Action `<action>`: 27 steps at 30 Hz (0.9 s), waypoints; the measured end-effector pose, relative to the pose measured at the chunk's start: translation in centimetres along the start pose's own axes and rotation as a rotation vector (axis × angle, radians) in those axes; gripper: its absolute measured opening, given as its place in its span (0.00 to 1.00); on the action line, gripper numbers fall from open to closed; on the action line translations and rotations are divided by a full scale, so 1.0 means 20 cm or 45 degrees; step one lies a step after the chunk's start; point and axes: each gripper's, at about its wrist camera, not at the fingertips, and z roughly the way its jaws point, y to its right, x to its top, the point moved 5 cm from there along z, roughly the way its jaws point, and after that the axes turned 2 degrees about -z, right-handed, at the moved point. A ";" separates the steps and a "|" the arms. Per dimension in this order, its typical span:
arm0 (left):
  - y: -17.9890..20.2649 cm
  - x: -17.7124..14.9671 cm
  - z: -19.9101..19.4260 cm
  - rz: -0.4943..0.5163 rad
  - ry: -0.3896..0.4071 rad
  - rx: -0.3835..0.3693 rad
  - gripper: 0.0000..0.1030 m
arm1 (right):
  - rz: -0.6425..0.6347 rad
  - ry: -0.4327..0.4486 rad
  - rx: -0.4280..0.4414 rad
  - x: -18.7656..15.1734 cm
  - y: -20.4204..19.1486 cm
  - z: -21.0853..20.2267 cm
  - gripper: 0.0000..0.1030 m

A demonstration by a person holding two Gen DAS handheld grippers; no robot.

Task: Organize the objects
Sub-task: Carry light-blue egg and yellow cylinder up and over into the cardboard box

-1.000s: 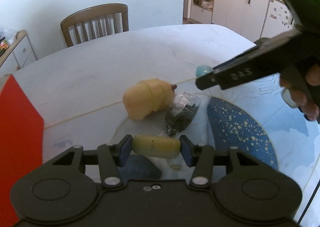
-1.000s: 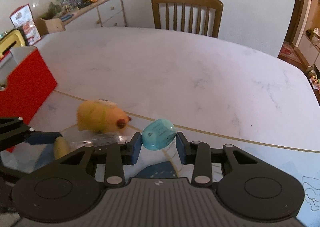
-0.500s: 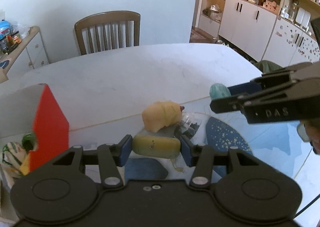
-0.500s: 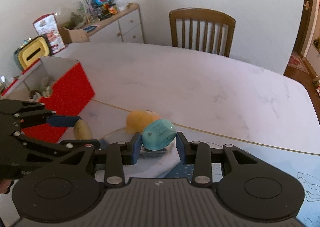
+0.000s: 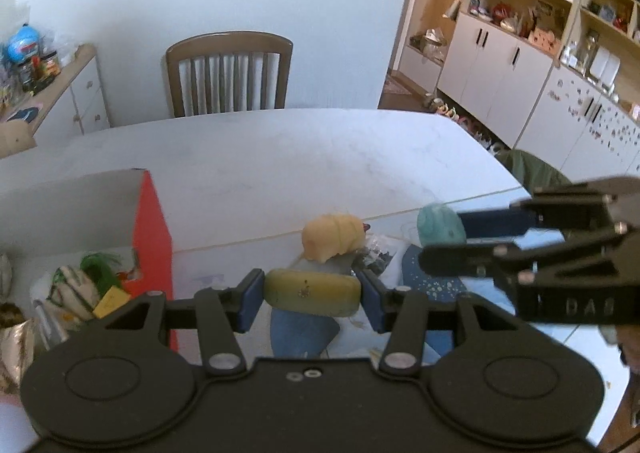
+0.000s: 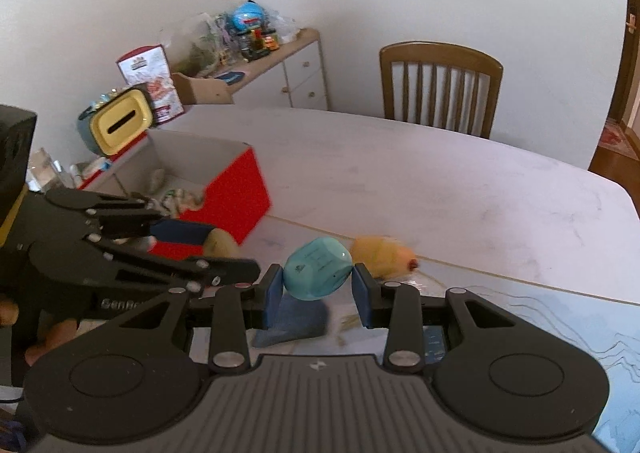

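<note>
- Now your left gripper (image 5: pixel 311 293) is clenched on a yellow oblong soft block (image 5: pixel 312 292), pinched end to end between its blue pads and held above the white marble table (image 5: pixel 280 157).
- Your right gripper (image 6: pixel 318 285) grips a teal rounded squishy toy (image 6: pixel 318 273), also lifted clear of the table.
- In the left wrist view, the red open-topped cardboard box (image 5: pixel 154 221) sits at nine o'clock, with mixed small items inside.
- A pale orange plush animal (image 5: pixel 334 237) lies on the table at twelve o'clock beyond the block, touching a clear bag of dark bits (image 5: pixel 374 253).
- A brown wooden chair (image 5: pixel 228 73) stands at the far table edge.
</note>
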 end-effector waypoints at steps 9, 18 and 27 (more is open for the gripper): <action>-0.17 0.00 -0.16 -0.032 0.026 0.030 0.49 | -0.004 0.032 0.030 0.03 -0.24 -0.05 0.35; -0.38 -0.03 -0.26 -0.069 0.025 0.050 0.49 | -0.025 0.049 0.071 0.10 -0.46 0.00 0.35; -0.61 -0.05 -0.35 -0.093 0.040 0.093 0.49 | -0.049 0.039 0.091 0.16 -0.66 0.11 0.35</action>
